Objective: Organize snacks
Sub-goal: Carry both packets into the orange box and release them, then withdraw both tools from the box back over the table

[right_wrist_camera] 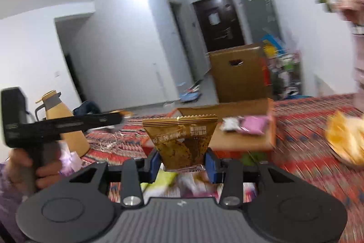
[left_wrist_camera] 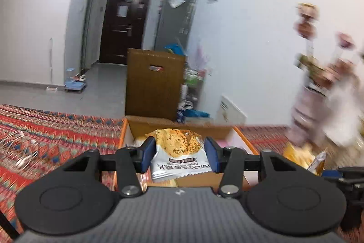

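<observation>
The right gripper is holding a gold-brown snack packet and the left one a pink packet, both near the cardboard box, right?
Not quite: in the left wrist view, the left gripper holds a white packet, not pink. The right gripper does hold the gold-brown packet, near the cardboard box.

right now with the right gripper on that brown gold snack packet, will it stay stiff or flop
The brown gold packet stands upright above the right gripper, so it's probably fairly stiff. It looks light. The glossy film may be slippery, and the cracker inside probably breaks easily.

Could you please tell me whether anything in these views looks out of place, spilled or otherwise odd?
Nothing looks spilled or damaged. The left gripper holds a white snack packet over the open cardboard box, its print upside down. The right gripper grips a gold-brown packet, print likewise inverted. Motion blur hides finer detail.
</observation>
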The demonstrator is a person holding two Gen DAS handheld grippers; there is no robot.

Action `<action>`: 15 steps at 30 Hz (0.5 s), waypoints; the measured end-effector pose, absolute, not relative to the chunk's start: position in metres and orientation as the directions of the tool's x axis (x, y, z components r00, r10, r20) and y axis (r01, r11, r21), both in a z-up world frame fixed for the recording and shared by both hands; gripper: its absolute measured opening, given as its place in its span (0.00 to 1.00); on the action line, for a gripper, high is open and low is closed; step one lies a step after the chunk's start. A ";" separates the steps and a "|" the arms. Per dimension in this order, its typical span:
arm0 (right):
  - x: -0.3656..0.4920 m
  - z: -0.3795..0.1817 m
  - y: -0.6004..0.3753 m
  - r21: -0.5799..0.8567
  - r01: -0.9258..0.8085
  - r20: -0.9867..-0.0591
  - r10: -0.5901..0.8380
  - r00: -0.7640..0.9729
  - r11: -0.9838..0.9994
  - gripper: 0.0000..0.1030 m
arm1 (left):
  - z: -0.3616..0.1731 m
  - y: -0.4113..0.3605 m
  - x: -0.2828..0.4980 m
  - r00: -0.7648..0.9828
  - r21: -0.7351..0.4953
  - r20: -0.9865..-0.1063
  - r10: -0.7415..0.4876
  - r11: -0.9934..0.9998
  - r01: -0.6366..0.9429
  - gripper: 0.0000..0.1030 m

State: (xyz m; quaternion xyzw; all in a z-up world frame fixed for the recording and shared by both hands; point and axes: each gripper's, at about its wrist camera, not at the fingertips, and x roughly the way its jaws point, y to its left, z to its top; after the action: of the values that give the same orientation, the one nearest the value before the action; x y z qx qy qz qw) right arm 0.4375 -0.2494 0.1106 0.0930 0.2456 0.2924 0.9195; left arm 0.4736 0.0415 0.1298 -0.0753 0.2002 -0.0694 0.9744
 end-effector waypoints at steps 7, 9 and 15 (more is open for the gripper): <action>0.641 0.082 -0.182 0.375 -0.416 -0.630 0.557 0.541 0.829 0.39 | 0.097 0.047 0.623 0.861 -0.257 -0.473 -0.187 0.964 0.068 0.47; 0.684 0.062 -0.164 0.335 -0.369 -0.698 0.492 0.521 0.867 0.39 | 0.084 0.043 0.649 0.844 -0.246 -0.504 -0.186 0.967 0.066 0.47; 0.760 0.019 -0.130 0.298 -0.302 -0.791 0.411 0.453 0.906 0.43 | 0.049 0.039 0.701 0.810 -0.191 -0.577 -0.104 0.982 -0.009 0.62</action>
State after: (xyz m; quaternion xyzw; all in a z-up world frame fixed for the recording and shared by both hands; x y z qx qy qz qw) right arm 0.7598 -0.1299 0.0194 0.0572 0.4792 0.2097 0.8504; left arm 0.7008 0.0390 0.0486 -0.0926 0.3070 -0.0250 0.9469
